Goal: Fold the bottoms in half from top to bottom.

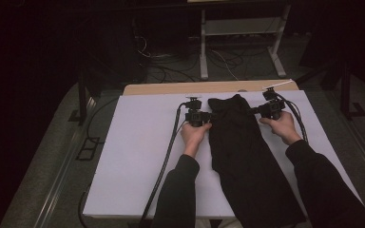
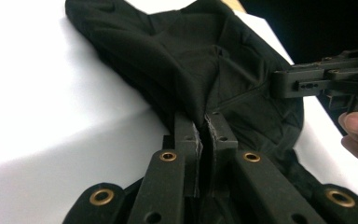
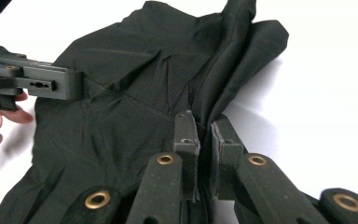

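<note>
Claw, left (high view): left claw sits at the left edge of the black garment, near its far end; the person's left hand holds it from behind.
Claw, right (high view): right claw sits at the right edge of the same garment, opposite the left one; the right hand holds it.
Garment position (high view): lies lengthwise on the white counter, right of centre, running from the far edge area down to the near edge; it is narrow at the far end and wider toward the person.
Cables (high view): a black cable trails from the left claw along the counter toward the near edge.

Claw state (left gripper view): jaws drawn together, clamped on a fold of the black garment; fabric is pinched between the pads.
Other claw (left gripper view): right claw enters from the right and meets the far side of the fabric.

Claw state (right gripper view): jaws close together, clamped on a raised ridge of the black garment.
Other claw (right gripper view): left claw enters from the left, its tip on the cloth.
Surface (right gripper view): white counter lies bare beside the garment.
</note>
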Available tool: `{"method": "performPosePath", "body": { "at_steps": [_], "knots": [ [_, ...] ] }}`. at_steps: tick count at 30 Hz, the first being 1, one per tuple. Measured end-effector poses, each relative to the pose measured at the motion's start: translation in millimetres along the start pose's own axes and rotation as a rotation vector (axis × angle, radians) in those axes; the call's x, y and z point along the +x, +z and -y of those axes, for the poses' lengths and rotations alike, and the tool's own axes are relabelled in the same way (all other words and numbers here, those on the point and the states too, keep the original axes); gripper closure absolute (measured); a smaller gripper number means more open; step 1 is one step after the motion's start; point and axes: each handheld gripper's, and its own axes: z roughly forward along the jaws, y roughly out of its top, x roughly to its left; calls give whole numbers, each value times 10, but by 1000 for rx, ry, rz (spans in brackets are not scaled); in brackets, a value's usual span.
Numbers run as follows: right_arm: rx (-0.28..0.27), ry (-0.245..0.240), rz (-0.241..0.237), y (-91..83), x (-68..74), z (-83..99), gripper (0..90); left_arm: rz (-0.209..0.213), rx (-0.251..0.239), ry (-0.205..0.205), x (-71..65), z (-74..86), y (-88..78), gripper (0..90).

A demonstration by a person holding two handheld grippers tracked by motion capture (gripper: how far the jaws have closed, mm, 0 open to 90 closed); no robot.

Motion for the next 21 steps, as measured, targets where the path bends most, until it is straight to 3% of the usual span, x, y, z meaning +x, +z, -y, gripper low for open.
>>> {"method": "performPosePath", "body": {
  "at_steps": [12, 21],
  "knots": [
    [-63, 7, -61, -258, 105, 176, 822, 70, -23, 1, -82, 96, -195, 848],
    [-138, 26, -111, -454, 183, 344, 823, 127, -48, 25, -205, 178, -325, 849]
  ]
}}
